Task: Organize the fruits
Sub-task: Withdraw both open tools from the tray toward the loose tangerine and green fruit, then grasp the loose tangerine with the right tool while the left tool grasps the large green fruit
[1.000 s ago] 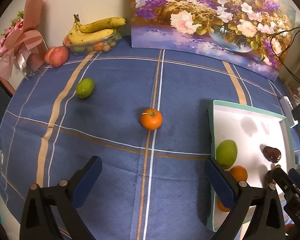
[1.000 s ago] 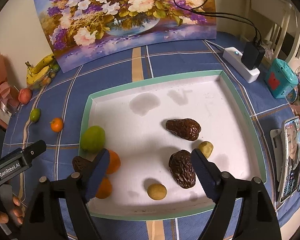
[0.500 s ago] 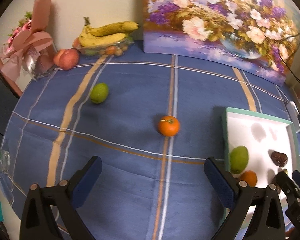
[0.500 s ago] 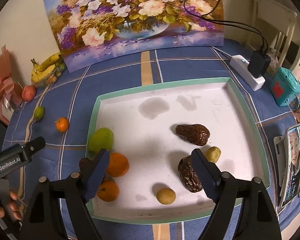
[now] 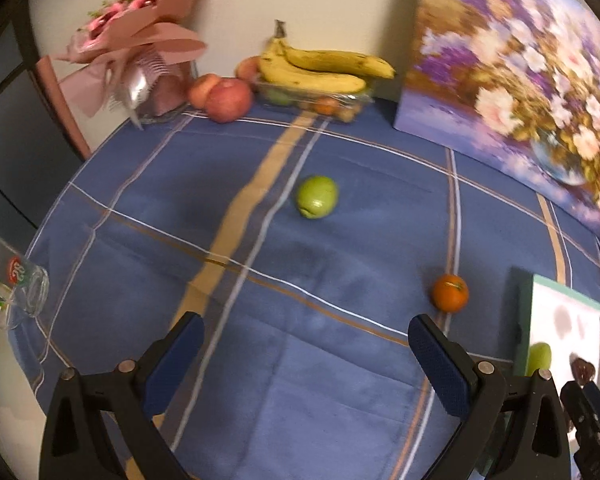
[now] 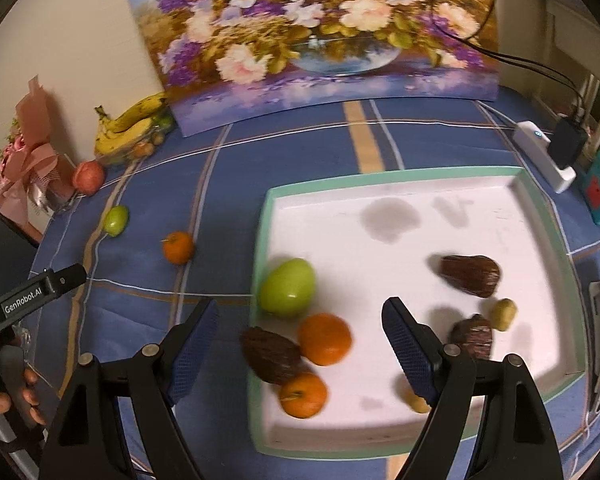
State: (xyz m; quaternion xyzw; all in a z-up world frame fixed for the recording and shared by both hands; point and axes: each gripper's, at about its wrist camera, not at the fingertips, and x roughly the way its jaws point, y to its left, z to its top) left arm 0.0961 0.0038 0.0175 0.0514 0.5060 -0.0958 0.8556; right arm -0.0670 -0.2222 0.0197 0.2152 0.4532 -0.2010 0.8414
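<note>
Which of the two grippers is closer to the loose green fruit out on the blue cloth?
Left. The left gripper faces the green fruit across bare cloth; the right gripper hangs over the tray, further off.

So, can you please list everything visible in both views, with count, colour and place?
tray: one, white with green rim, on tablecloth
oranges in tray: two, near left wall
green fruit in tray: one
brown fruits: three, in tray
small yellow fruits: two, in tray
loose orange: one, on cloth
loose green fruit: one, on cloth
bananas: yellow bunch, by wall
painting: one, floral
left gripper: open, empty
right gripper: open, empty
</note>
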